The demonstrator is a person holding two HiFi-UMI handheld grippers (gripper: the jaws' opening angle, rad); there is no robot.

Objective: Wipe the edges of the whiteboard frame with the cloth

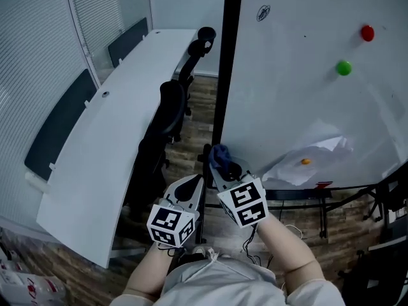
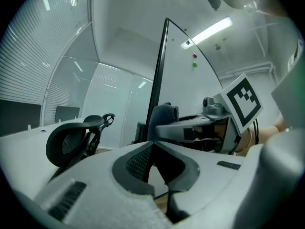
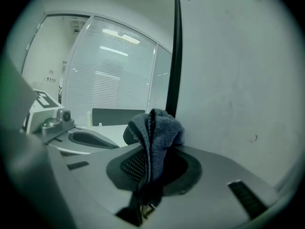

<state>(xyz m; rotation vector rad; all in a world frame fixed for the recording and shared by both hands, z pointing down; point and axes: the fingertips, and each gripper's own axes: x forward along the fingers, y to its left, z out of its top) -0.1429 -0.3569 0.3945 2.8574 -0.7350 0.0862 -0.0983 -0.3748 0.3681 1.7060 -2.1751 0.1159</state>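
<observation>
We hold the right tongs [image 1: 224, 171] clenched on a soft, knitted blue cloth [image 3: 157, 128], low centre of the picture, just beside the slim black frame [image 1: 224, 62] of the glossy whiteboard [image 1: 299, 107]. The left tongs [image 2: 152, 147] look closed on nothing. Wiping seems barely begun; possibly the cloth isn't touching yet.

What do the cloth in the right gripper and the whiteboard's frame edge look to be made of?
Cloth: soft blue-grey fabric, probably terry or microfibre, going by its nubby weave and limp folds.
Whiteboard frame: a dark, smooth, straight strip, likely painted metal or plastic. The look leaves open which.
</observation>
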